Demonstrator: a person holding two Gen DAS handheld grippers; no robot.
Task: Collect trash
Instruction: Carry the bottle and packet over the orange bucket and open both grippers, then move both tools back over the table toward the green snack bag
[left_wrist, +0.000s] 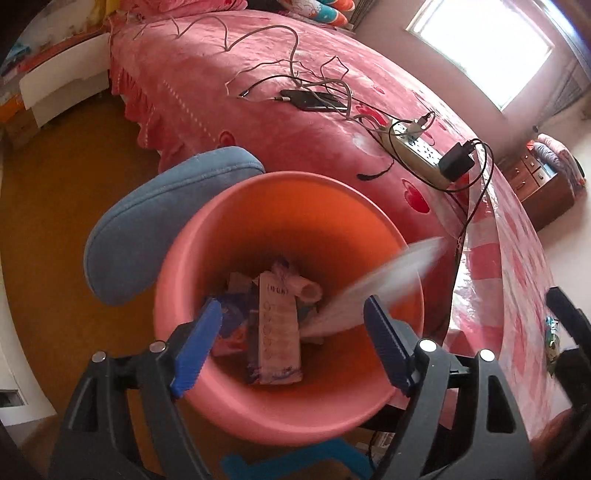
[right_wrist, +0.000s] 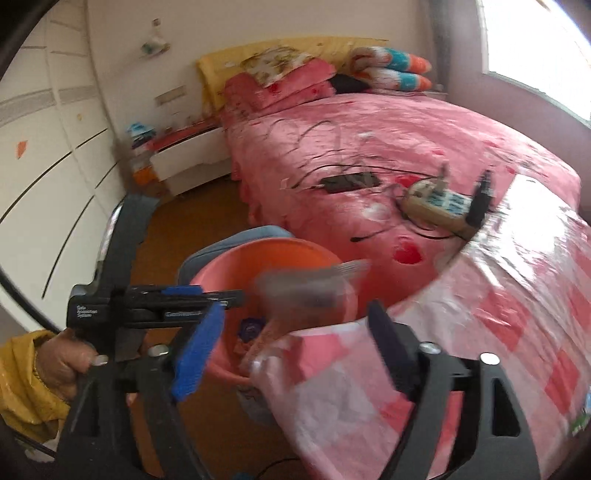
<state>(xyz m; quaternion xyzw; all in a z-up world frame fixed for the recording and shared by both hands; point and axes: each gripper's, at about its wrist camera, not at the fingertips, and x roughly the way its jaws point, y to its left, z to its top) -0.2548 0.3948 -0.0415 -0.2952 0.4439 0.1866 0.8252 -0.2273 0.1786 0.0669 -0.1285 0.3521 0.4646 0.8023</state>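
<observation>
A pink trash bin (left_wrist: 373, 236) stands beside the bed, its mouth right under my left gripper (left_wrist: 291, 332), which is open and empty above it. Inside lie a white carton (left_wrist: 279, 325) and other wrappers. A white piece of trash (left_wrist: 388, 280), blurred by motion, is in the air over the bin's right side. In the right wrist view the bin (right_wrist: 229, 273) sits ahead, the blurred piece (right_wrist: 310, 284) hangs over it, and my right gripper (right_wrist: 291, 343) is open and empty. The left gripper (right_wrist: 207, 295) shows there, over the bin.
A blue chair back (left_wrist: 155, 218) touches the bin's left side. The bed has a pink cover (left_wrist: 236, 85), with a phone (left_wrist: 314, 99), cables and a power strip (left_wrist: 417, 151). A pink checked plastic cloth (right_wrist: 498, 314) covers the near surface on the right. A white nightstand (right_wrist: 188, 158) stands beyond.
</observation>
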